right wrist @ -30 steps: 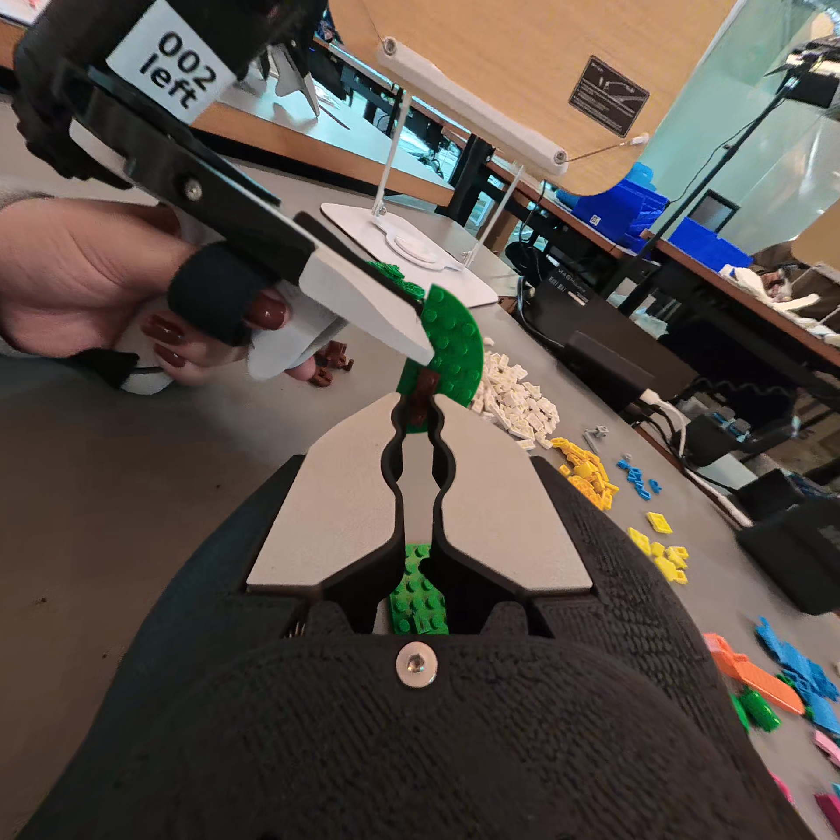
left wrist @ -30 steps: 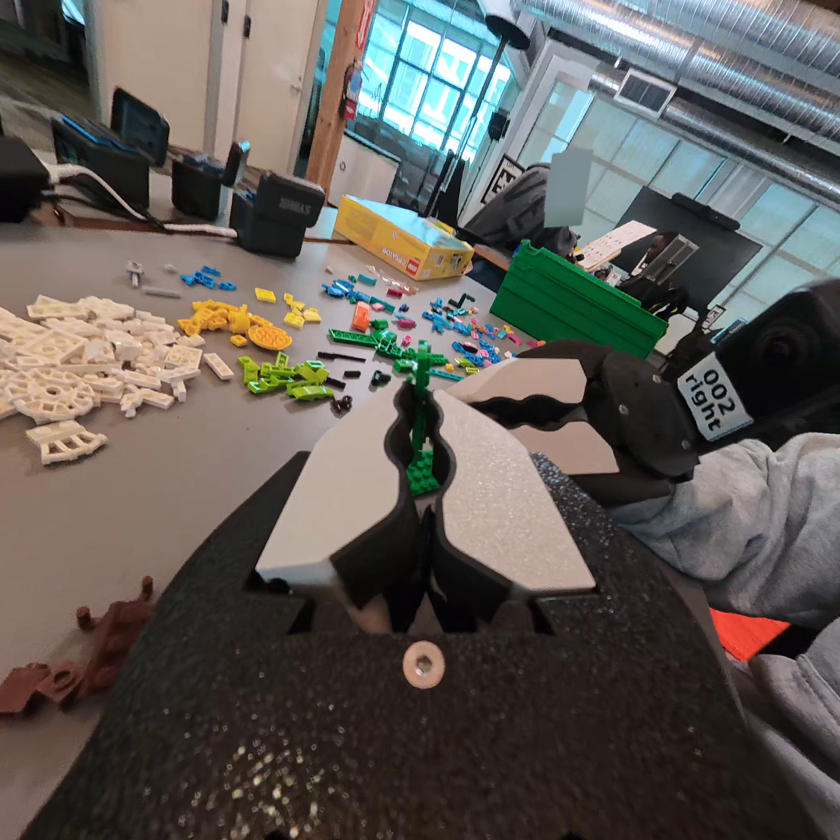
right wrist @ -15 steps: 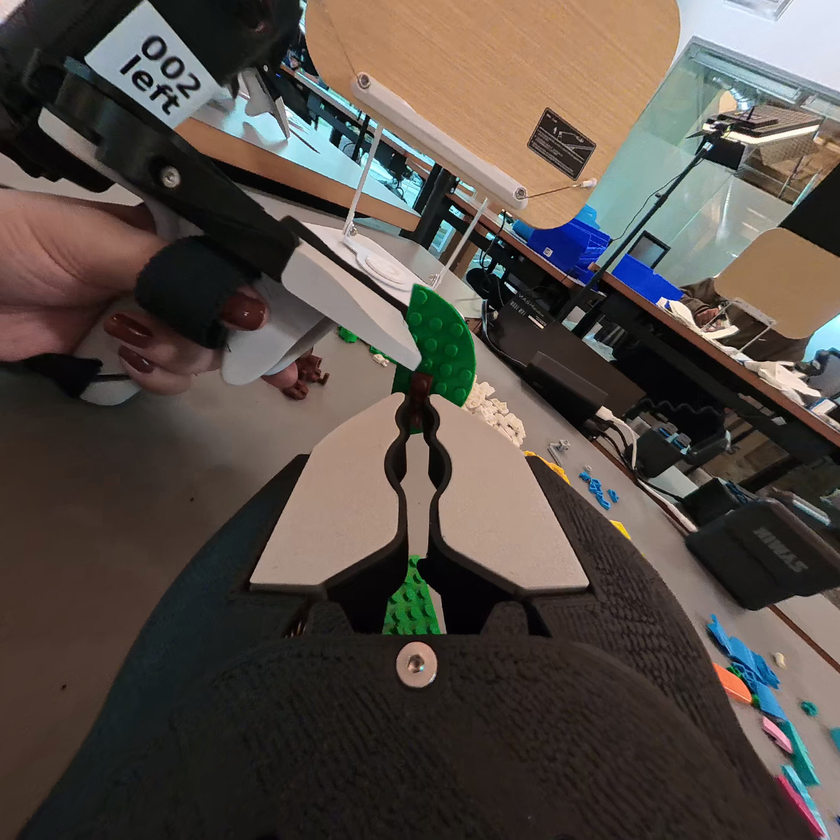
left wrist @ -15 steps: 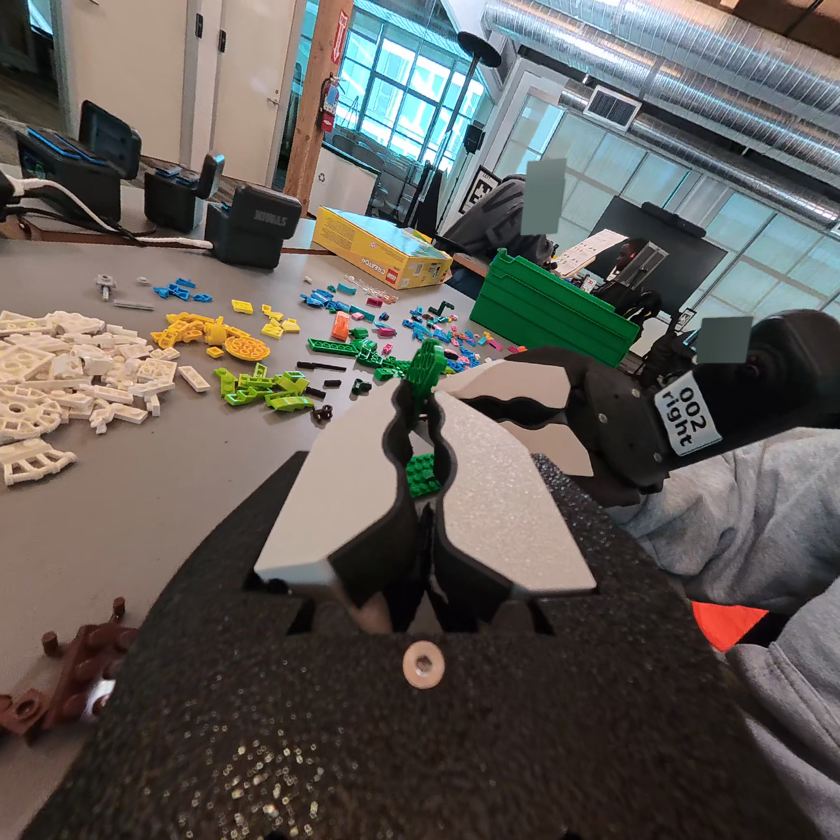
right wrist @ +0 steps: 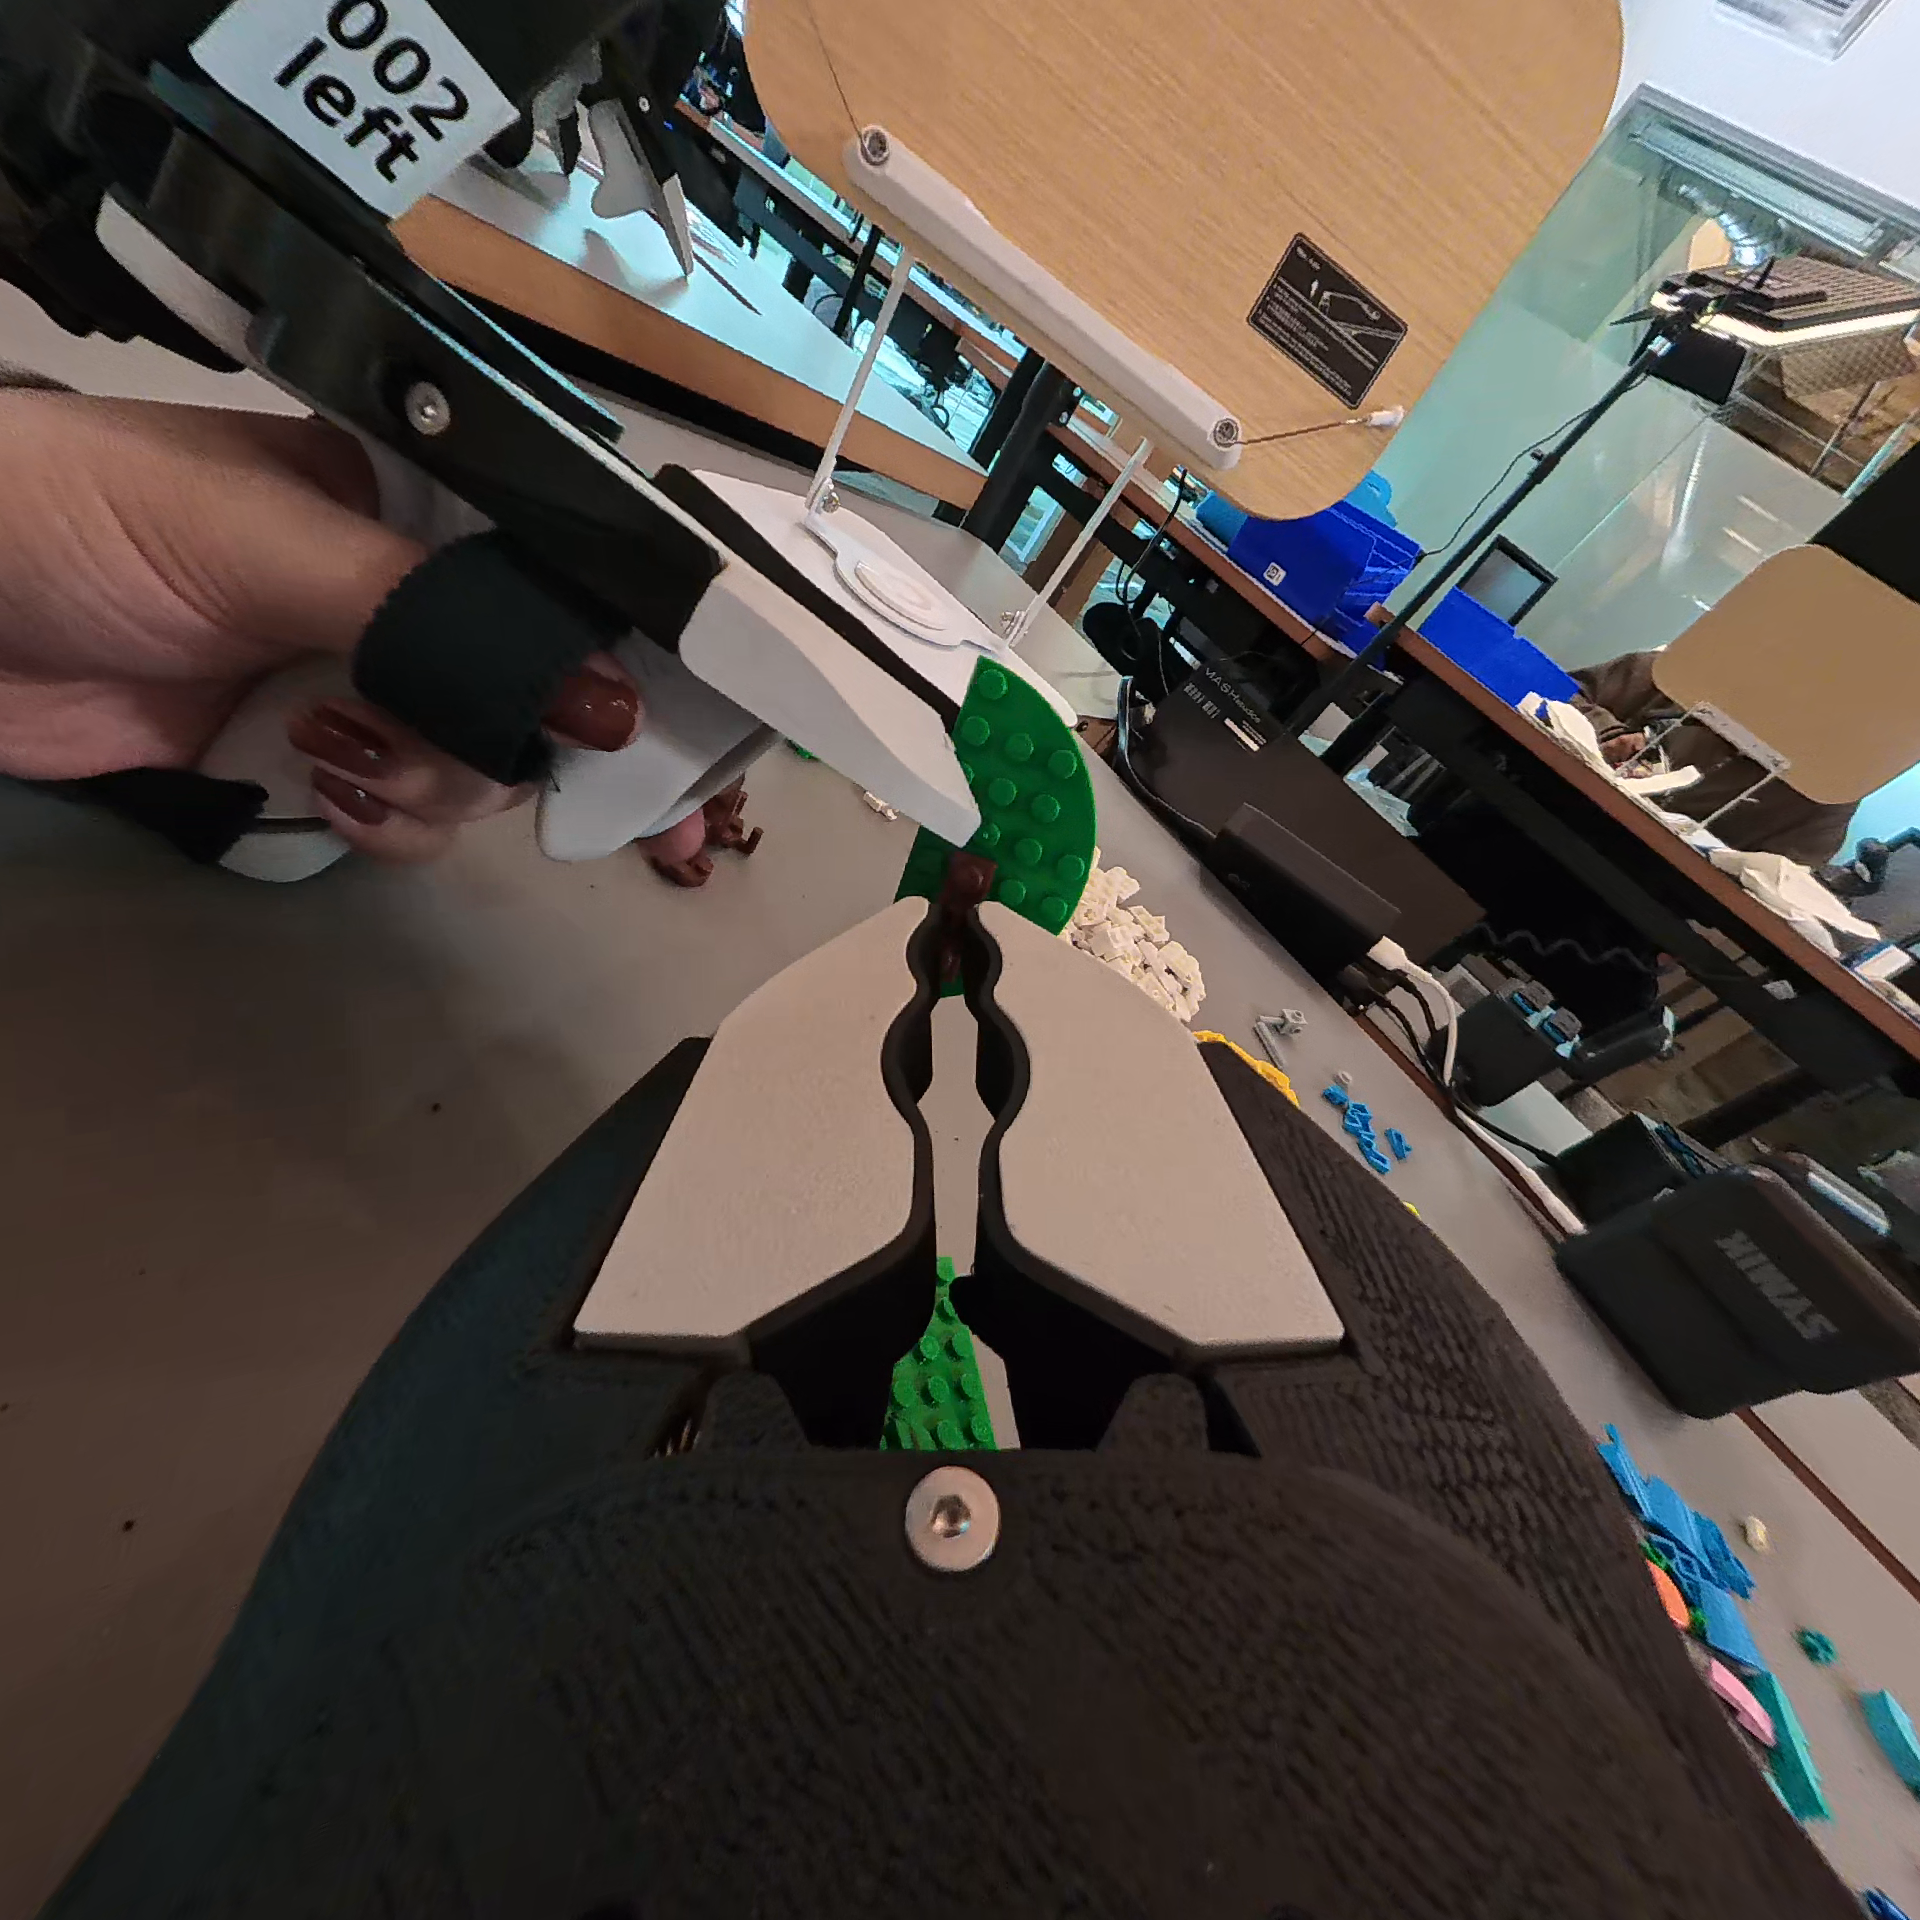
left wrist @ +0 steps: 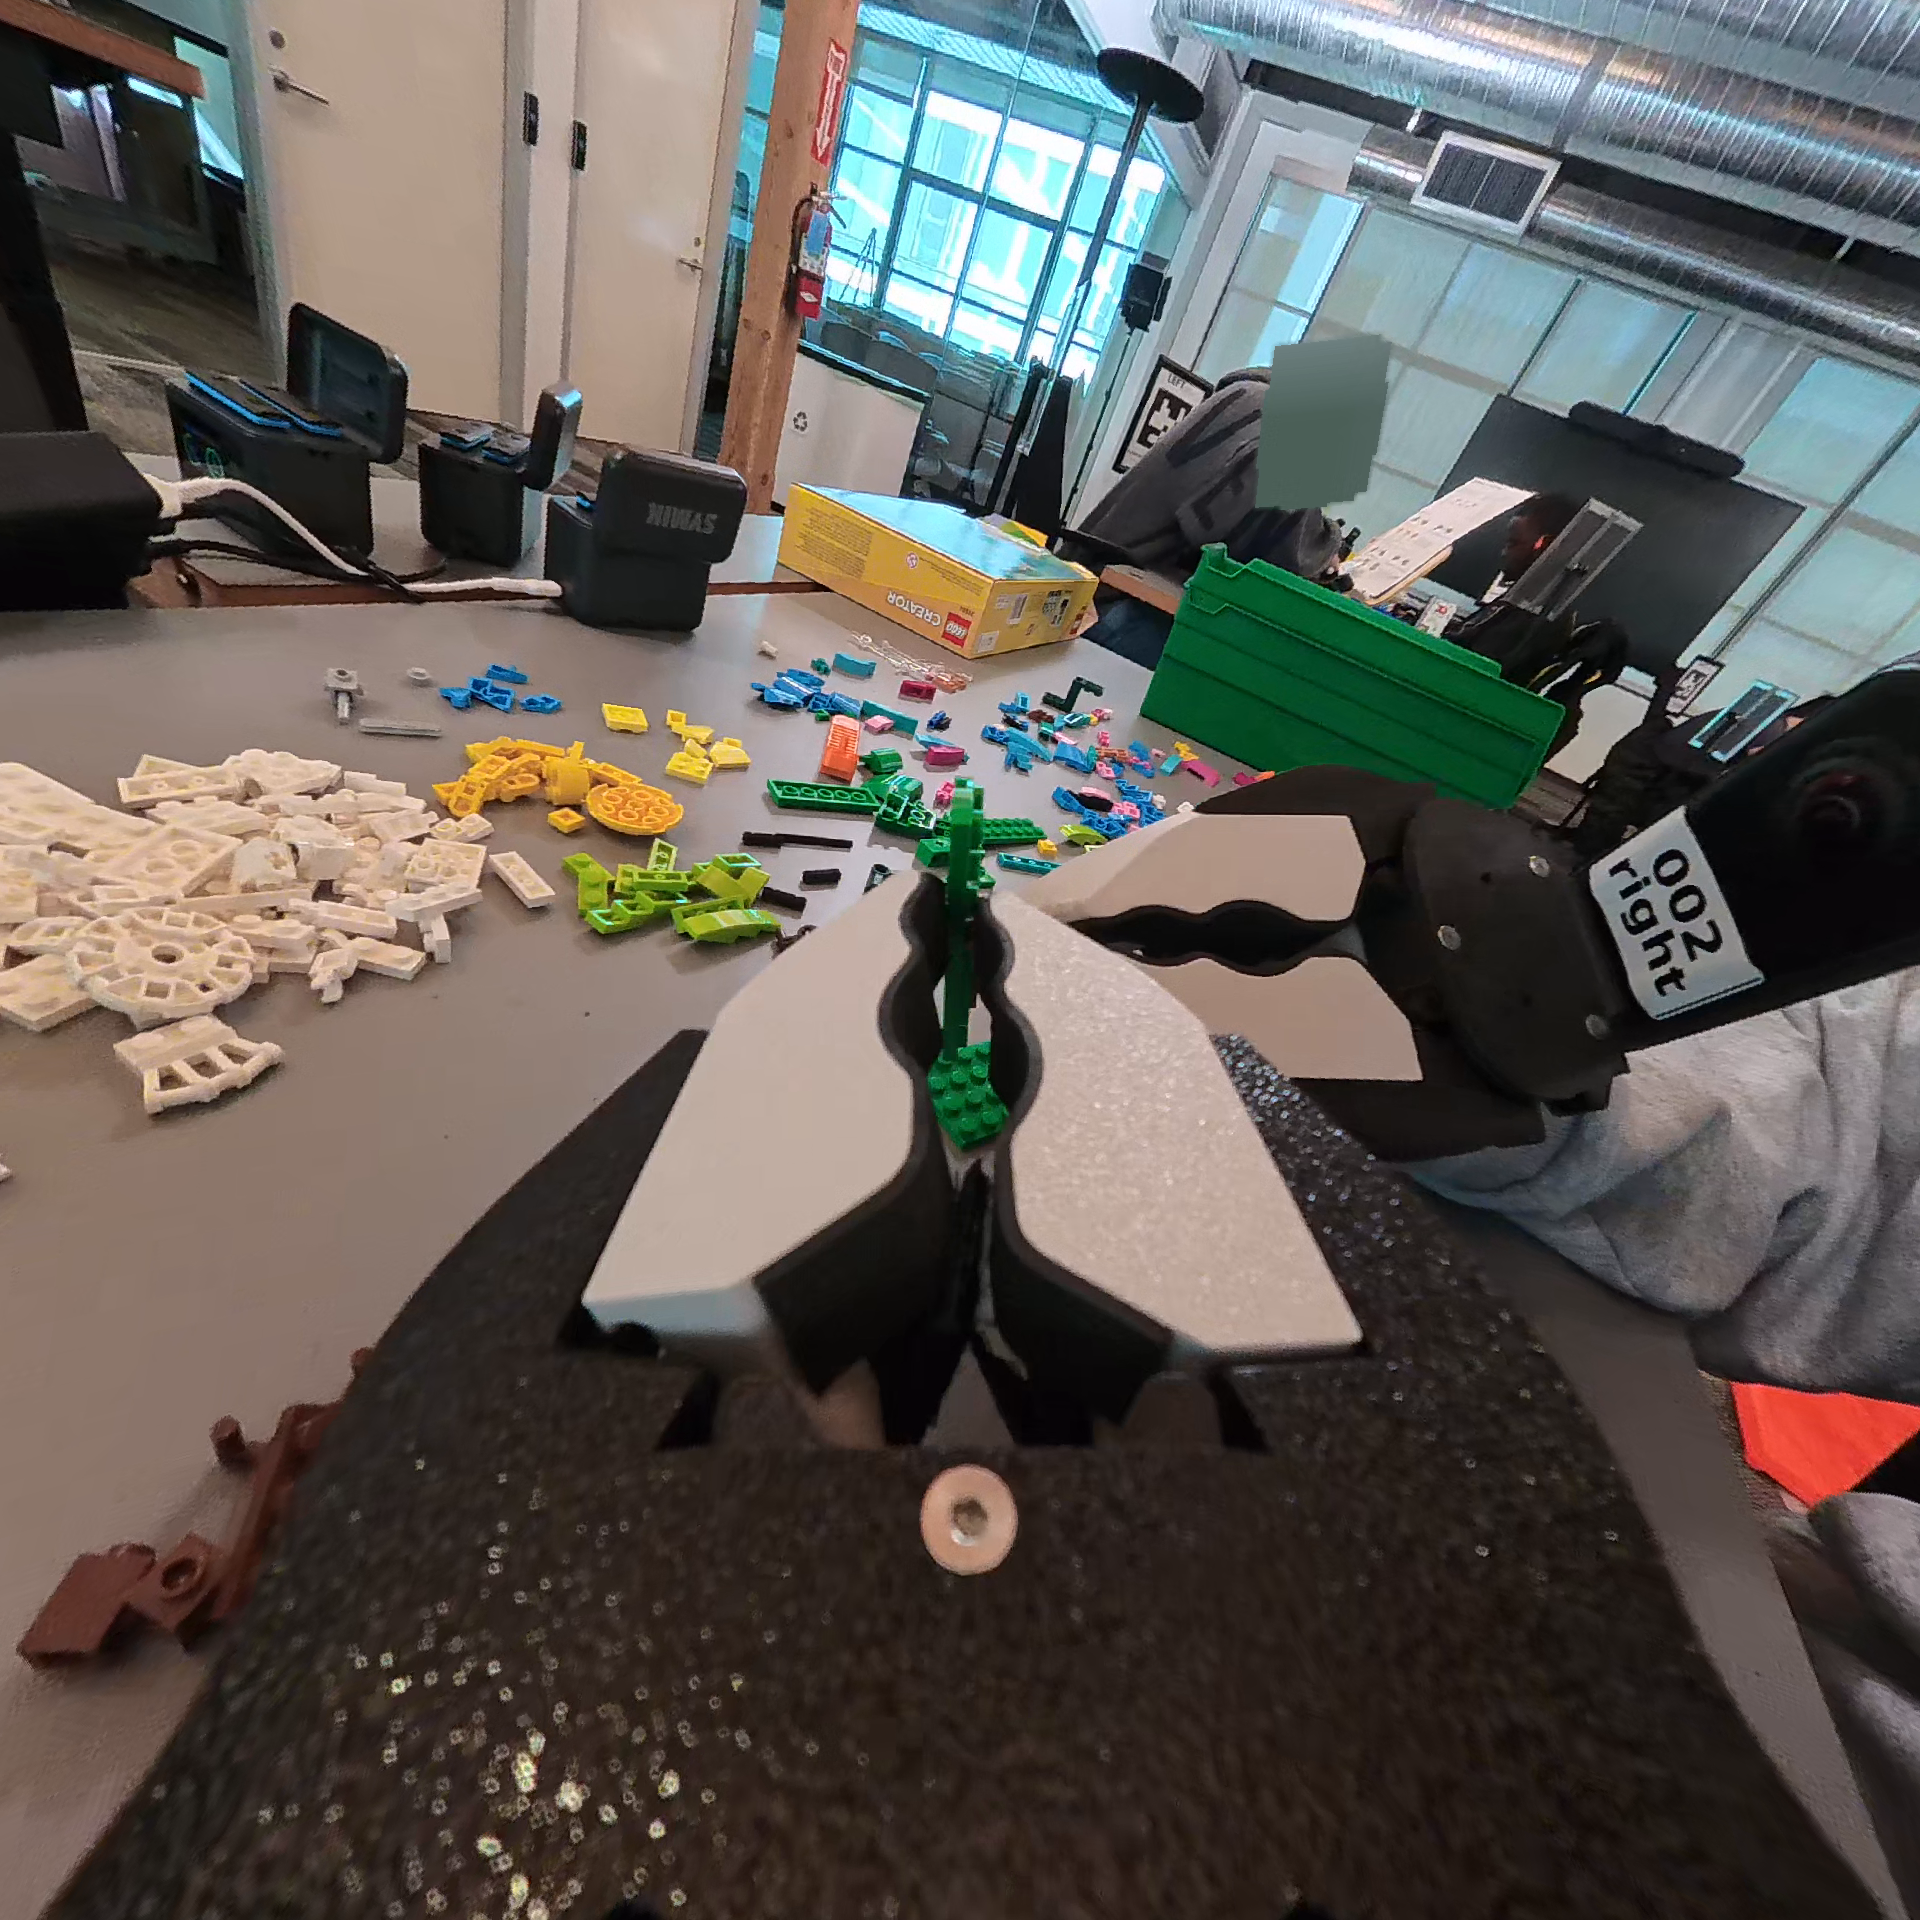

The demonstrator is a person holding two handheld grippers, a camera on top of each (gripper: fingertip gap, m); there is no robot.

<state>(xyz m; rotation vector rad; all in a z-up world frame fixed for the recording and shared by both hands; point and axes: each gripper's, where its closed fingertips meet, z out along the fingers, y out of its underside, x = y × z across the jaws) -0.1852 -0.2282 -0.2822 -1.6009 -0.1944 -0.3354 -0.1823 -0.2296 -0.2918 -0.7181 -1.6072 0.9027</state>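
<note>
Grey matte desk (left wrist: 312, 1195) carried everything, spread with loose plastic bricks. Behind it stood a green ribbed plastic bin (left wrist: 1340, 707), a yellow cardboard box (left wrist: 935, 566) and black charger cases (left wrist: 644, 551) with a white cable.

On the desk lay a big pile of white bricks (left wrist: 187, 873), then yellow bricks (left wrist: 561, 784), lime green pieces (left wrist: 675, 894), a scatter of blue and pink bits (left wrist: 1091, 769), and brown pieces (left wrist: 156, 1579) near the lower left edge.

Left claw (left wrist: 961, 914) was pressed together on a green half-round studded plate (right wrist: 1023, 800), held on edge between the wavy black pads, its flat end low inside the claw and its top sticking up past the fingertips. In the right wrist view a hand (right wrist: 177, 603) gripped that tool, and the plate's studded face showed beyond the white finger.

Right claw (right wrist: 951, 920) was pinching a small brown brick piece (right wrist: 961, 894) at its very tips, pads squeezed on it. That brown piece sat right against the lower part of the green plate's studded face; whether it was pressed on could not be told. In the left wrist view the right claw came in from the right, tips just beside the plate, a grey sleeve (left wrist: 1714, 1195) behind it.
</note>
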